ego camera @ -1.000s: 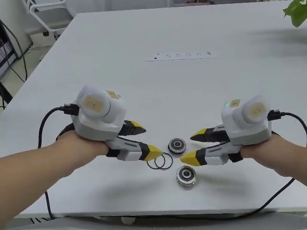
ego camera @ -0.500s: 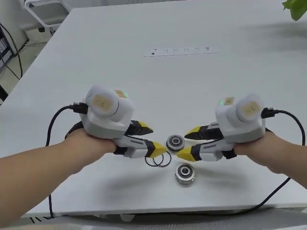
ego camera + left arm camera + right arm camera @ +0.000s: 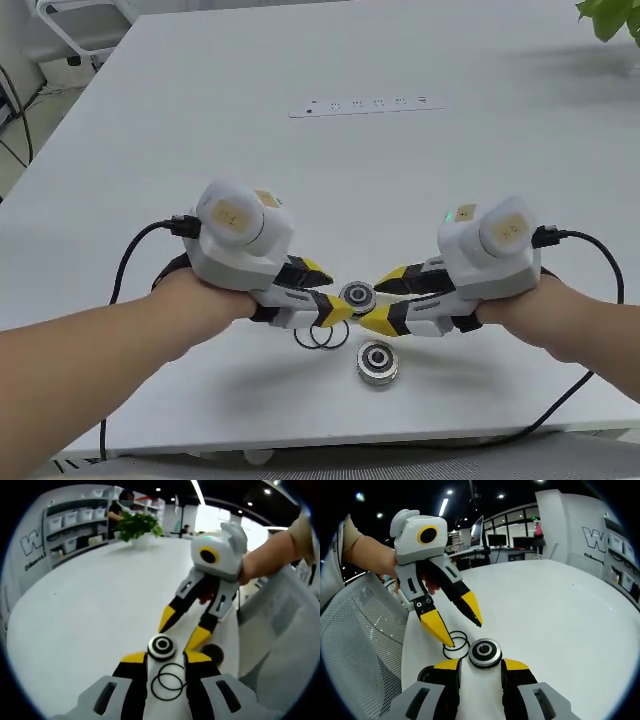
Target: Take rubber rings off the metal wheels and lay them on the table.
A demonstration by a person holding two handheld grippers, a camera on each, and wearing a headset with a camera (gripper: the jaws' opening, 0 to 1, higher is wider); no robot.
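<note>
While both sets of jaws stand apart, the left hand-held gripper [image 3: 330,292] is open, one yellow tip on either side of a metal wheel [image 3: 357,296]. Two loose rubber rings [image 3: 320,336] lie on the worktop [image 3: 400,180] just beside it. The right hand-held gripper [image 3: 381,298], also open, faces it across that wheel. If both close together, the tips could clash or push the wheel sideways. The wheel seems to lie flat, axle upward. It is round, with no long axis. A second wheel [image 3: 377,362] sits nearer the person.

A broad white table [image 3: 300,170] carries a power strip [image 3: 365,104] at its far side, with a leafy plant [image 3: 608,18] at the far right. Shelving with white bins [image 3: 75,535] lines a wall under ceiling lights [image 3: 196,492]; a mesh chair [image 3: 360,630] stands near.
</note>
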